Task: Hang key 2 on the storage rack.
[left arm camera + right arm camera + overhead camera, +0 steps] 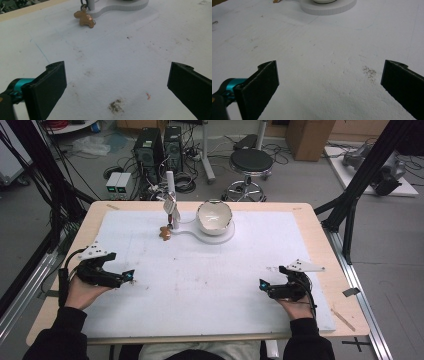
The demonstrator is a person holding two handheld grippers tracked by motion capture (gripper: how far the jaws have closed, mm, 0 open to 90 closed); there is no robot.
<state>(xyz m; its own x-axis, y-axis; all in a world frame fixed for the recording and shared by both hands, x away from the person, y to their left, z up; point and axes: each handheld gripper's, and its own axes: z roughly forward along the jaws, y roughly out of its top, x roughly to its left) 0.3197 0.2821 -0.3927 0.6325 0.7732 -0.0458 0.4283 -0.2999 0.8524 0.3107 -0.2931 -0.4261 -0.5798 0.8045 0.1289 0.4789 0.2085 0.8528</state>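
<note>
White foam sheet point(210, 285) over a pale wood table point(320, 245). Sheet speckled with brown smudges between the left gripper point(115, 82) jaws; one small orange fleck there too, and a thin blue line off to that gripper's left. Grey speckle patch by the right gripper point(329, 82). Both grippers black, teal accents near the jaws. Ahead of the left gripper: brown horse-shaped charm point(85, 18), glossy. White stand point(212, 235), white bowl point(214, 216) with a cream interior.
</note>
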